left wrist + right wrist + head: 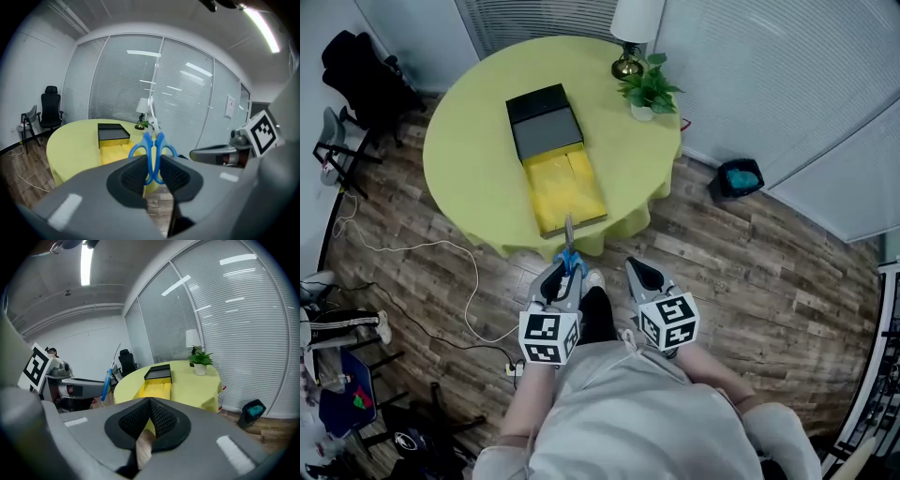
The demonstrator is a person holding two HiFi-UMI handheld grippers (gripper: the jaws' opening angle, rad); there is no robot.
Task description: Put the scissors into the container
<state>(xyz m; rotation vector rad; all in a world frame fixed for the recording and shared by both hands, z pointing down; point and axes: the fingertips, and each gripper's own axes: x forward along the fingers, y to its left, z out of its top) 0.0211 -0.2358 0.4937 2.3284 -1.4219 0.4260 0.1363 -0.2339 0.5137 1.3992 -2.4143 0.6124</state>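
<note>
Blue-handled scissors (153, 151) stand upright with their handles clamped between the pads of my left gripper (152, 174), blades pointing up and away. From the head view the scissors (570, 251) stick out of the left gripper (562, 274) just short of the table's near edge. The container (555, 159) is a long tray on the round yellow table (469, 150), with a black far part and a yellow near part; it also shows ahead as the container (111, 138). My right gripper (642, 274) hangs beside the left one, shut and empty, as the right gripper (149, 420) confirms.
A potted plant (649, 91) and a lamp (630, 37) stand at the table's far right. A black office chair (356, 70) is at the far left, a cable (412, 248) runs over the wooden floor, and a dark bin (738, 177) sits by the blinds.
</note>
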